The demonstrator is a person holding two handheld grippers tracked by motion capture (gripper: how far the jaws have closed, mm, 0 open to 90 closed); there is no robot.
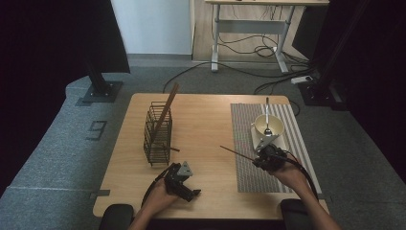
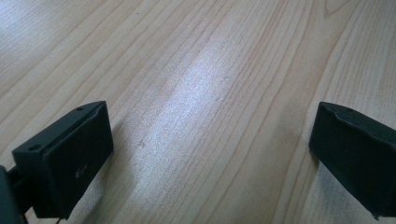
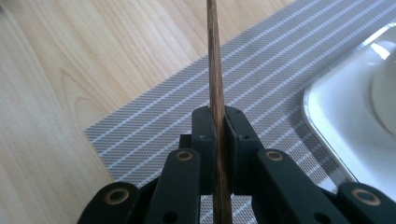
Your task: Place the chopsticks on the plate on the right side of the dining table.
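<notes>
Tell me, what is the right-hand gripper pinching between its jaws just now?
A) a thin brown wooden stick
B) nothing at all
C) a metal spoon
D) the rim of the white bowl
A: in the right gripper view the right gripper has its jaws closed on a thin brown wooden stick above the striped placemat; the spoon rests in the white bowl.

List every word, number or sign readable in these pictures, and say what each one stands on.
"9": one dark, blocky digit-like mark on the grey floor left of the table; it could also be taped lines.
No text or brand can be read on the table, the striped mat, the bowl, the wire basket or either gripper.
</notes>
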